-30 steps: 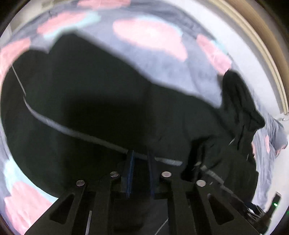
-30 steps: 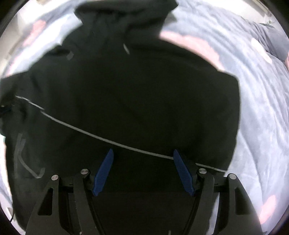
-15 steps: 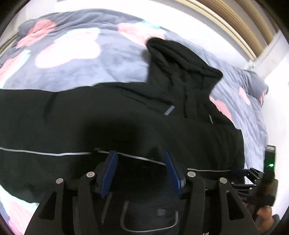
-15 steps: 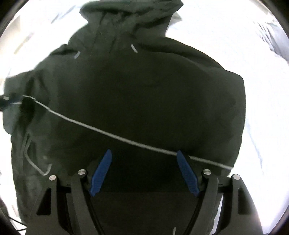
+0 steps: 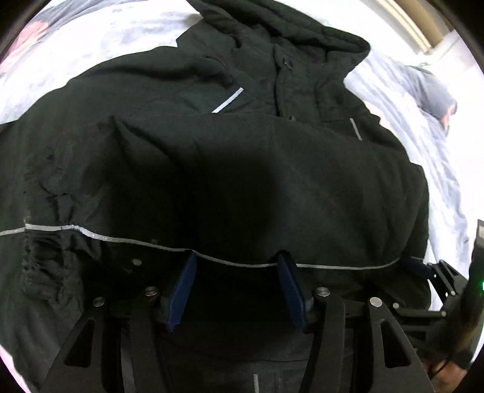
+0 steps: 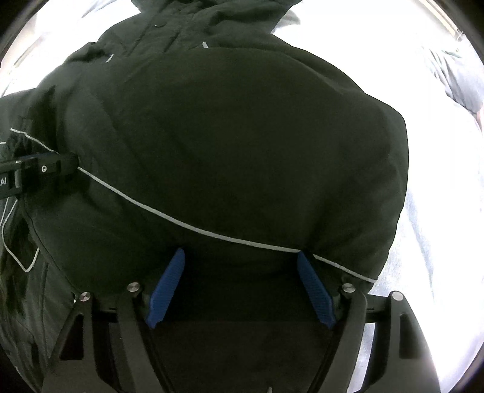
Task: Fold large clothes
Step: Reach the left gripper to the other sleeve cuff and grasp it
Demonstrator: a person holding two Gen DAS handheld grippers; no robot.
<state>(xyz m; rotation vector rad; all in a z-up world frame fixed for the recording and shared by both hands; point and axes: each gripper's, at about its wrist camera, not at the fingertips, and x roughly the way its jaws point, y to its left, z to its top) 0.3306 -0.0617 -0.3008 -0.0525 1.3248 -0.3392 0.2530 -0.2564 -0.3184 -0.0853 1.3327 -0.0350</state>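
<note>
A large black hooded jacket (image 5: 242, 169) lies on the bed, its lower part folded up over the chest, hood at the far end. A thin grey reflective stripe (image 5: 145, 243) runs along the folded edge. My left gripper (image 5: 237, 260) is open at that edge, its blue fingers apart, holding nothing. In the right wrist view the same jacket (image 6: 242, 145) fills the frame, and my right gripper (image 6: 240, 257) is open at the striped edge (image 6: 187, 225). The left gripper's black body (image 6: 33, 175) shows at the left edge there.
The bed is covered by a grey blanket with pink shapes (image 5: 429, 99), overexposed to white around the jacket. A wooden headboard or frame (image 5: 423, 27) runs along the far right. The right gripper's body (image 5: 444, 278) shows at the right edge of the left wrist view.
The left gripper was shut a second ago and is now open. It has swung round to face the hood. The right gripper has stayed open at the folded edge.
</note>
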